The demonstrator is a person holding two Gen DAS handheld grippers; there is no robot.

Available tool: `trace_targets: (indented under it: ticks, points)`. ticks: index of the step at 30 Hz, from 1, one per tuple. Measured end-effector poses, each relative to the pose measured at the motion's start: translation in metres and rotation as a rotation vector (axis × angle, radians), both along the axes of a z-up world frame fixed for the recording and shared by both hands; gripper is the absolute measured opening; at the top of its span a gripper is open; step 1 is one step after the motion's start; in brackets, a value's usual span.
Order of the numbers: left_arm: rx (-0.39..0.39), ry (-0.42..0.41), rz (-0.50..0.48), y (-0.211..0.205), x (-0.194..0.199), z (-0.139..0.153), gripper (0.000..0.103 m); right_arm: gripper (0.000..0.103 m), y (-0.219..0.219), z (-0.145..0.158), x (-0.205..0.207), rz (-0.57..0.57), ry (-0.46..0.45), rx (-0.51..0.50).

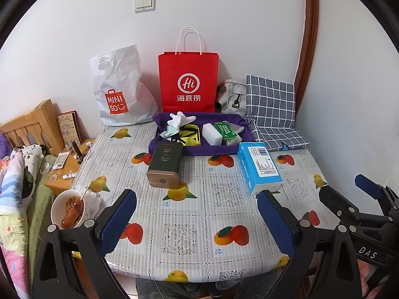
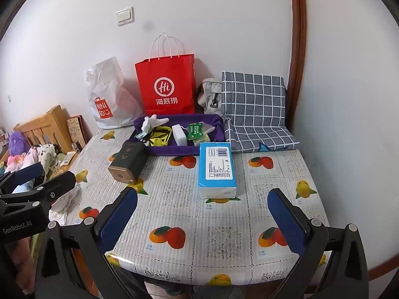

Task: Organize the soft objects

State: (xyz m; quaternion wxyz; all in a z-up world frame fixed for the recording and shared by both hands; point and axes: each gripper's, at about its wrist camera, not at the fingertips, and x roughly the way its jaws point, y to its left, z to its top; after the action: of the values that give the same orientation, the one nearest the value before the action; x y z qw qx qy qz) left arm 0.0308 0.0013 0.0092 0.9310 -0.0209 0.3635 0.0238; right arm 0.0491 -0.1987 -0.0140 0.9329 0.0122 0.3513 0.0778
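Observation:
A blue tissue pack lies on the fruit-print table. Behind it a purple fabric tray holds white gloves, a white sponge block, a green packet and a yellow item. A dark tin box lies in front of the tray. My left gripper hovers open over the near table edge. My right gripper is open too, just short of the tissue pack. Neither holds anything.
A red paper bag, a white plastic bag, a grey pouch and a folded checked cloth line the back wall. A bowl with a sausage sits at the table's left edge, a bed beyond.

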Motion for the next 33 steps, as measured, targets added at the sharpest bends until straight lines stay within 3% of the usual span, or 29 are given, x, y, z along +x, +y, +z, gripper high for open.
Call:
trace_targets:
  ticks: [33]
  points:
    - [-0.001,-0.002,0.002,-0.0002,-0.0041,0.0025,0.098,0.103,0.0039,0.0007,-0.0026,0.005,0.002,0.01]
